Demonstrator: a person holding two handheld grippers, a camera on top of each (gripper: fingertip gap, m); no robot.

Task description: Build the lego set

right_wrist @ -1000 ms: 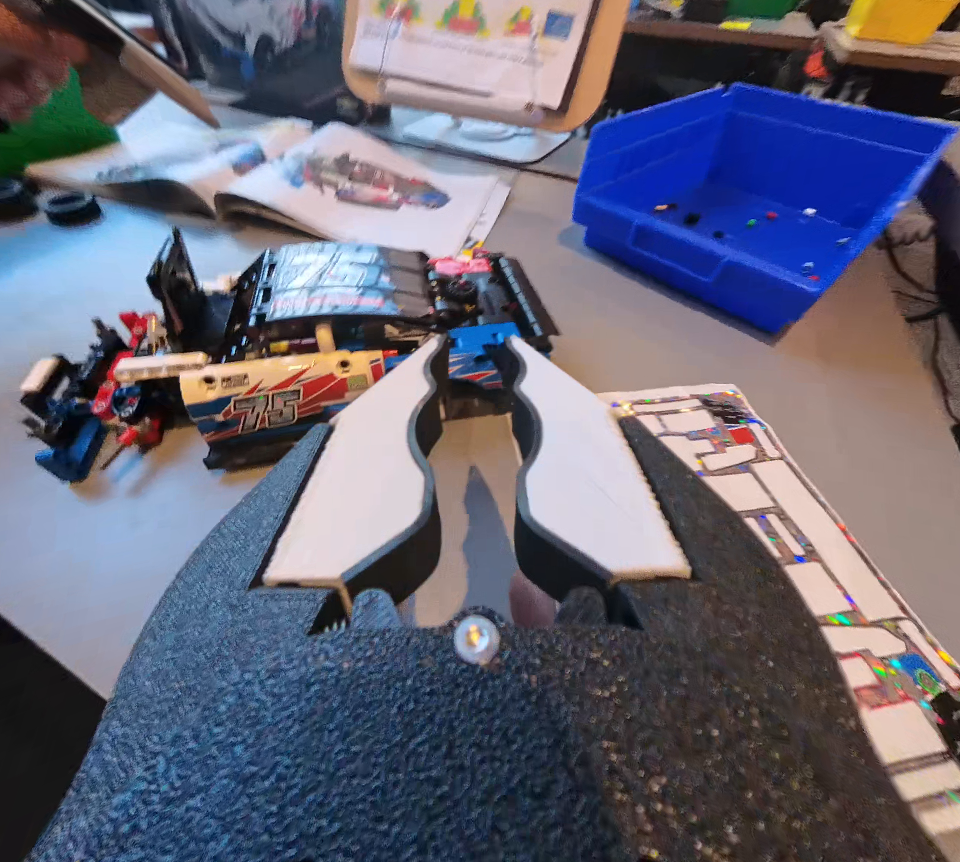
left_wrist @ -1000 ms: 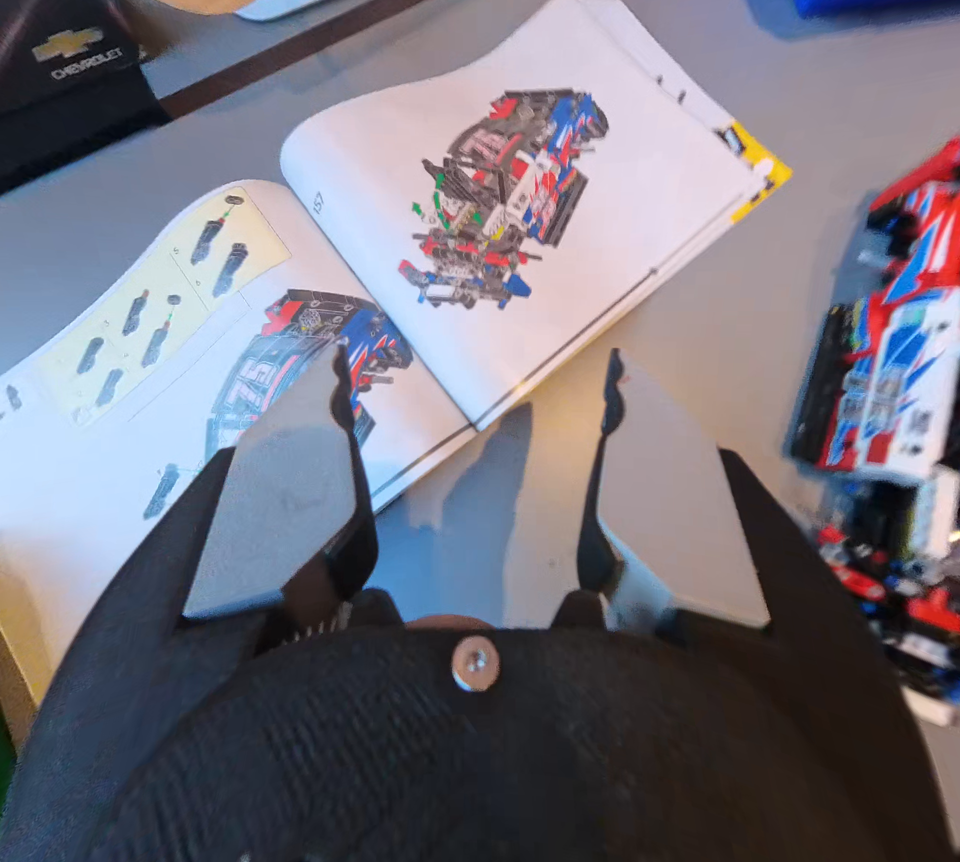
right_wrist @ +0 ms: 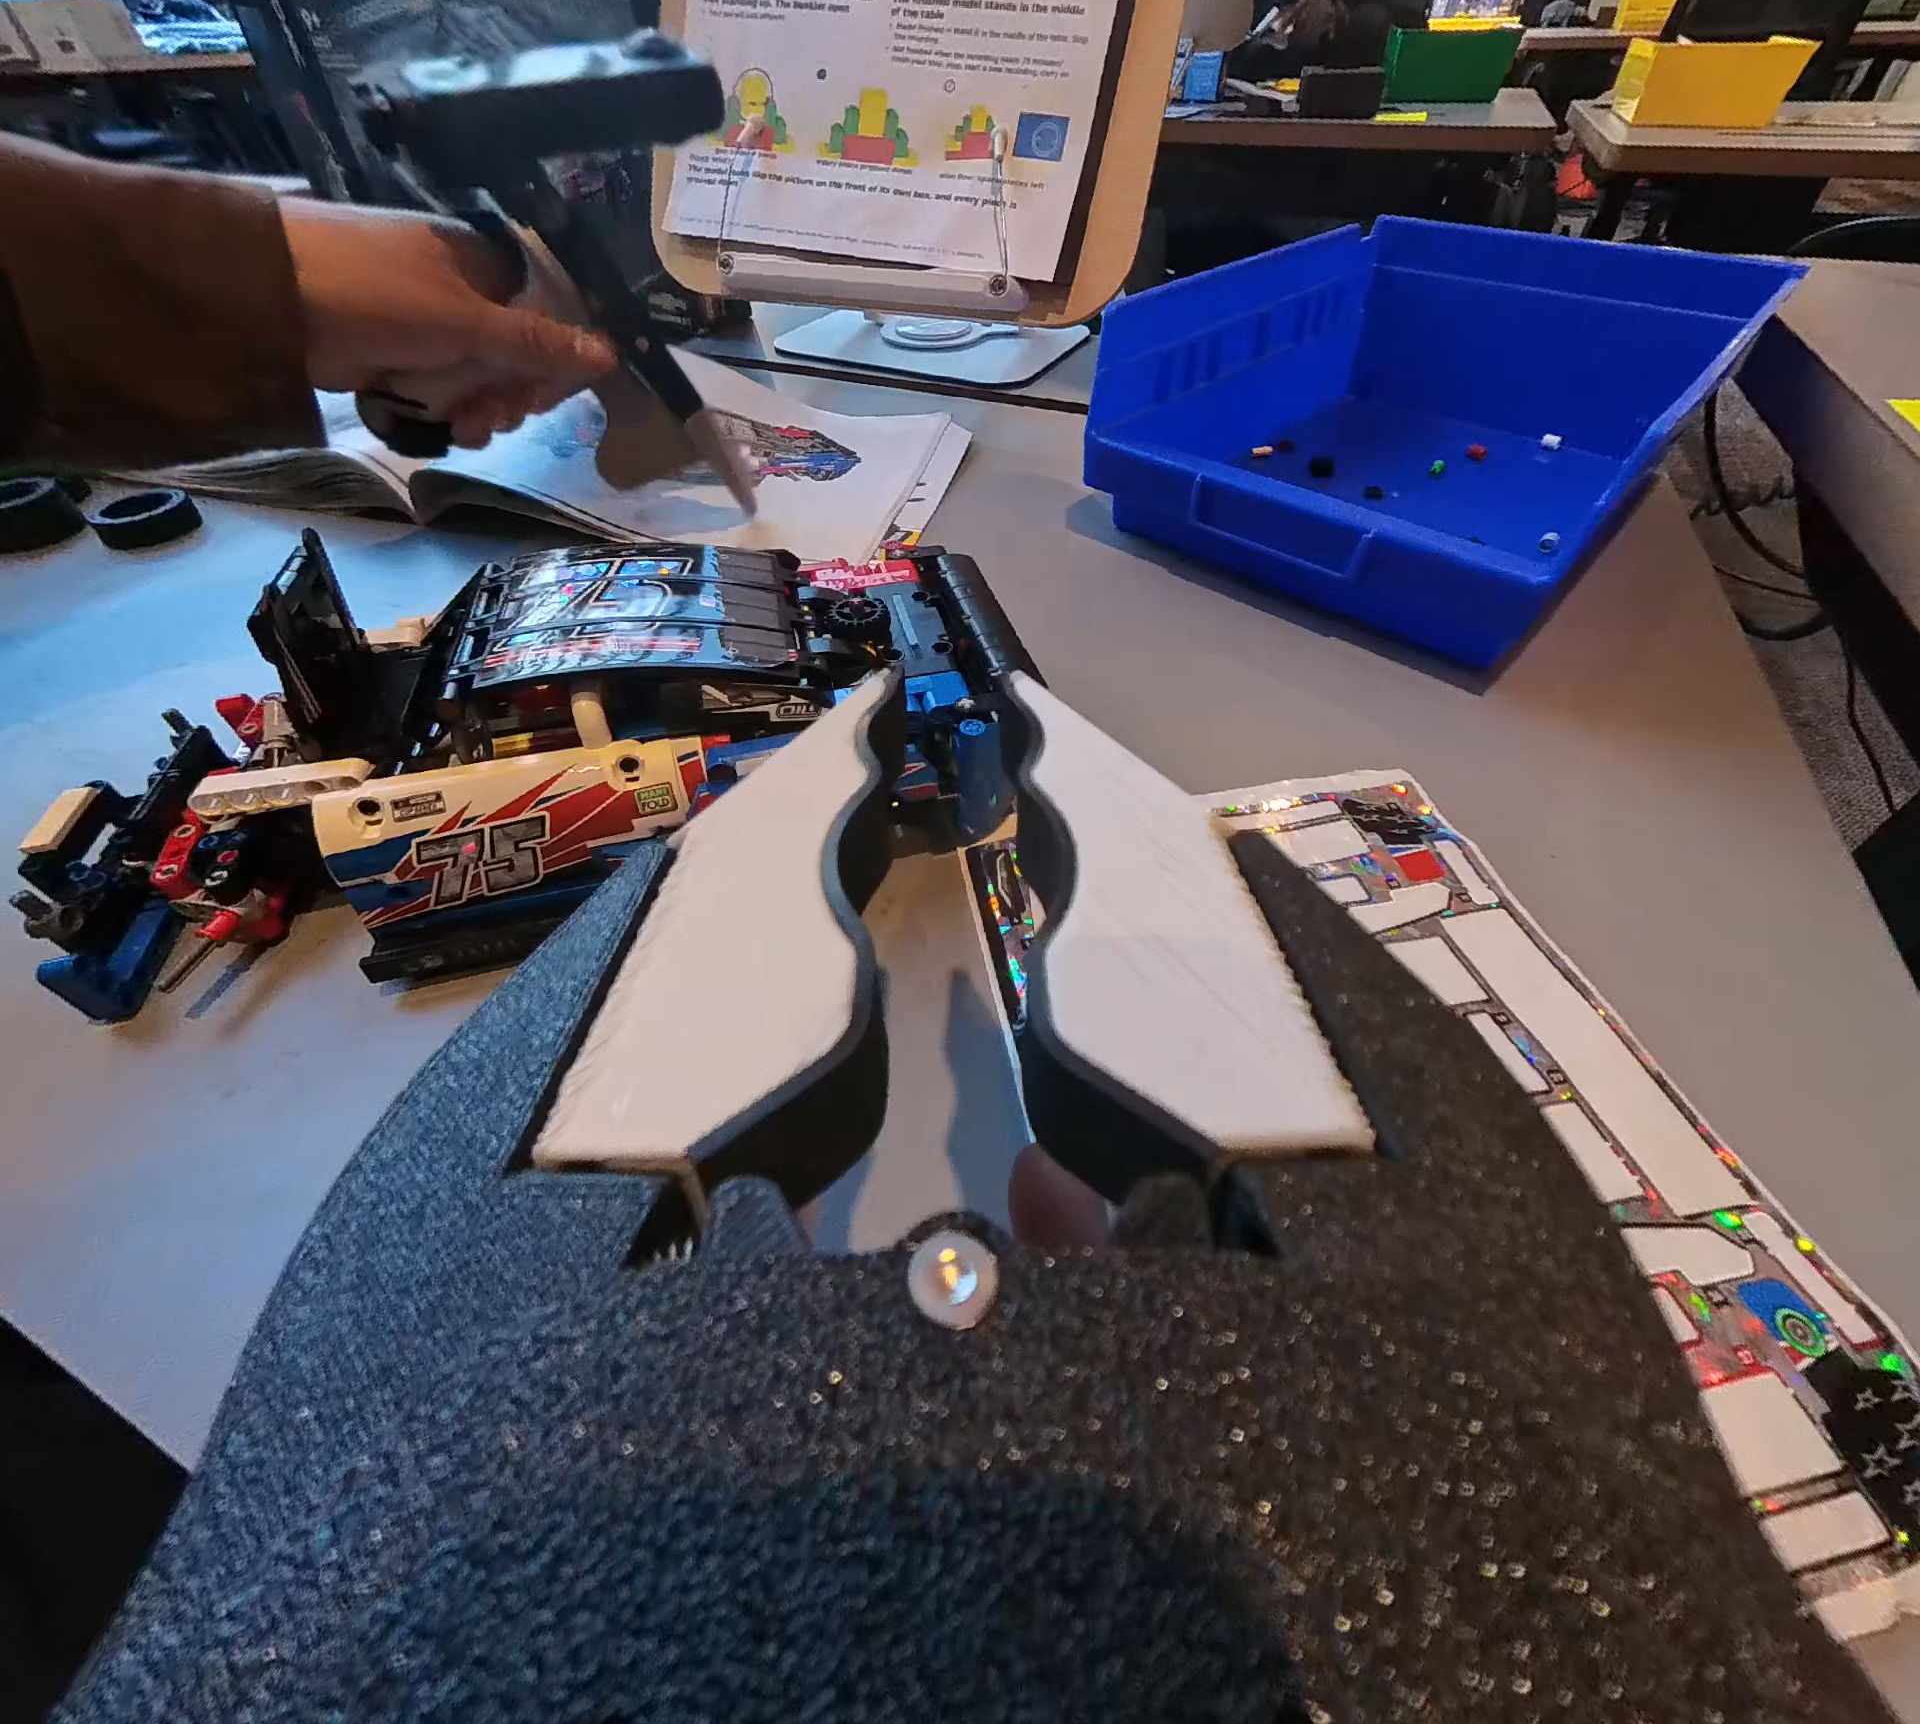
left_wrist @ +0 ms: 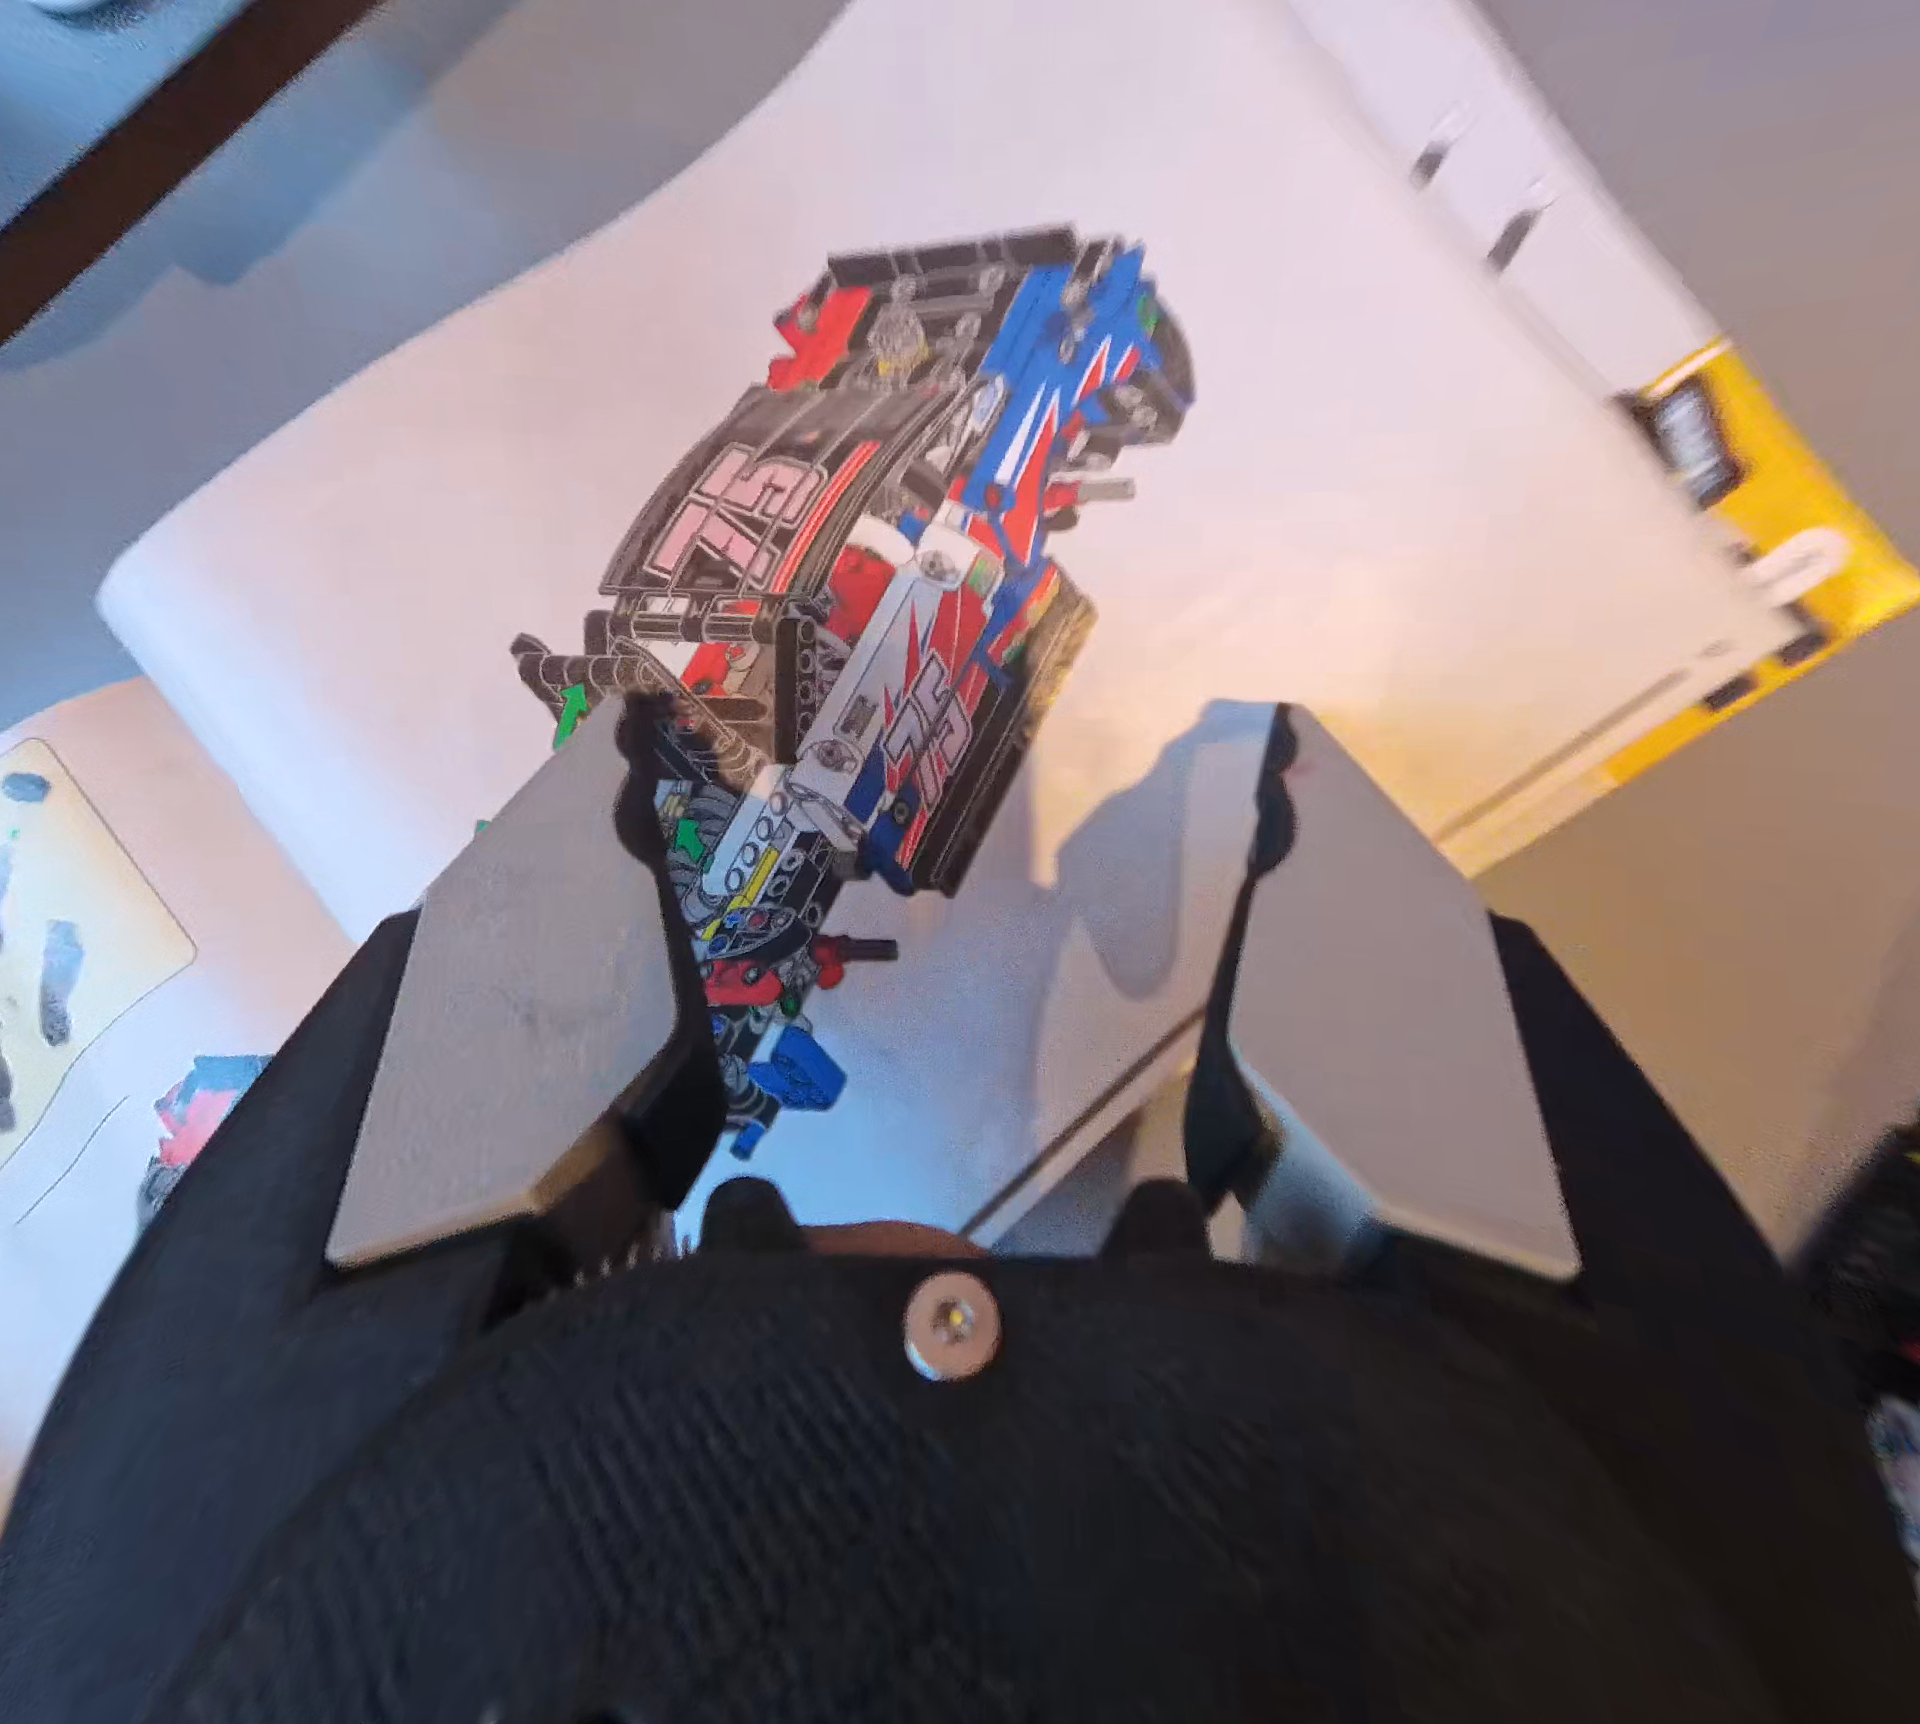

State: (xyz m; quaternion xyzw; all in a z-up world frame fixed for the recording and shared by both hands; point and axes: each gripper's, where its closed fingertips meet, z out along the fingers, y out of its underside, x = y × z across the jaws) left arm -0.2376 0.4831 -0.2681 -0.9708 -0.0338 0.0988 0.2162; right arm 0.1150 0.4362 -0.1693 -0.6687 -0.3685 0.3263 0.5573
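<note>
inside the blue bin [right_wrist: 1288, 521] lie a few small loose pieces [right_wrist: 1438, 466].

one lego car [right_wrist: 540, 739], two tyres [right_wrist: 145, 519], one blue bin [right_wrist: 1434, 438]

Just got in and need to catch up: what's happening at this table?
A person is building a lego car, using a handheld gripper in each hand. The left gripper, open and empty, hovers over the open instruction booklet, apparently checking a step. The right gripper, jaws slightly apart and holding nothing, sits by the car's rear. A few small pieces lie in the blue bin.
</note>
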